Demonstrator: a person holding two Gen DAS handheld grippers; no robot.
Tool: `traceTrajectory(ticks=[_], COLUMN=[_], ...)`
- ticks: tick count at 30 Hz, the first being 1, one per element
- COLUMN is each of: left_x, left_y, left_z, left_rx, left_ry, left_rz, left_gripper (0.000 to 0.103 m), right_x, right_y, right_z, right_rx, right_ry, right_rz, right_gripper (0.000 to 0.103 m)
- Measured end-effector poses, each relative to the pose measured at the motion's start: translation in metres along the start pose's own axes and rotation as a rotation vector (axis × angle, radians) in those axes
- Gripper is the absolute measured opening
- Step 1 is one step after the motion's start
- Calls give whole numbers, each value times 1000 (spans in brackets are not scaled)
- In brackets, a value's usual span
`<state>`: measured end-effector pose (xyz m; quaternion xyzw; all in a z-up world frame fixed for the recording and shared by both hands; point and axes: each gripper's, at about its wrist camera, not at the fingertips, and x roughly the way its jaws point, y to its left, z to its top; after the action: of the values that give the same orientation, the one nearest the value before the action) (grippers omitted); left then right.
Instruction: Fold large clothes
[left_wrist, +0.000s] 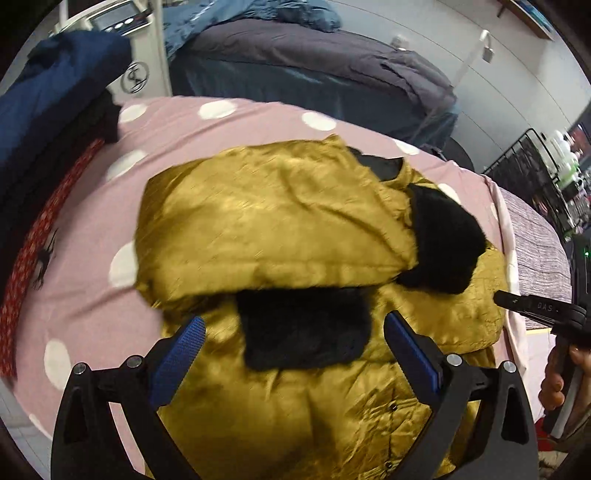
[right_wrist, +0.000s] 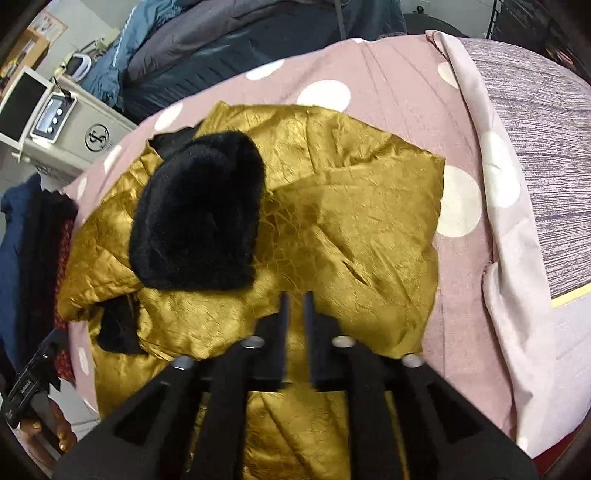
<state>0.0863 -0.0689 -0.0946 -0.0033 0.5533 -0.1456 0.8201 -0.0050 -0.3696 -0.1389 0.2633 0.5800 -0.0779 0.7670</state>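
Basically gold crinkly jacket (left_wrist: 266, 221) w/ black fur cuffs (right_wrist: 199, 214), partly folded.

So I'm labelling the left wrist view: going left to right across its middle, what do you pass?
Red patterned cloth → pink polka-dot bedsheet → gold jacket → black fur cuff → right hand-held gripper, just its finger at the frame's right edge.
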Motion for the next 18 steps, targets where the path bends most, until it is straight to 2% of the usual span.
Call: traceTrajectory(ticks=[1, 2, 4, 7, 10, 12, 13, 15, 18], left_x=[1, 1, 2, 3, 7, 11, 13, 13, 11], left_y=[-7, -13, -23, -32, -29, -22, -17, -8, 5], left_z=[5, 7, 10, 4, -7, -14, -17, -20, -17], left_rx=[17, 28, 51, 75, 75, 56, 43, 22, -15], left_ry=[-3, -3, -4, 7, 40, 65, 78, 86, 74], left_rz=[-9, -15, -26, -32, -25, -17, -12, 2, 9], left_gripper=[95, 95, 95, 96, 96, 96, 96, 96, 96], right_x=[0, -3, -2, 9, 28, 41, 44, 40, 20], right_y=[5, 10, 31, 59, 77, 77, 76, 74, 69], right_z=[1, 3, 10, 22, 30, 31, 31, 28, 17], right_rx=[2, 6, -32, -119, -179, -178, -169, -164, -193], right_ry=[-14, -45, -68, -59, -26, 20, 41, 21, -55], right_rz=[16, 40, 74, 55, 36, 26, 36, 22, -15], right_gripper=[75, 84, 84, 82, 70, 42, 37, 24, 19])
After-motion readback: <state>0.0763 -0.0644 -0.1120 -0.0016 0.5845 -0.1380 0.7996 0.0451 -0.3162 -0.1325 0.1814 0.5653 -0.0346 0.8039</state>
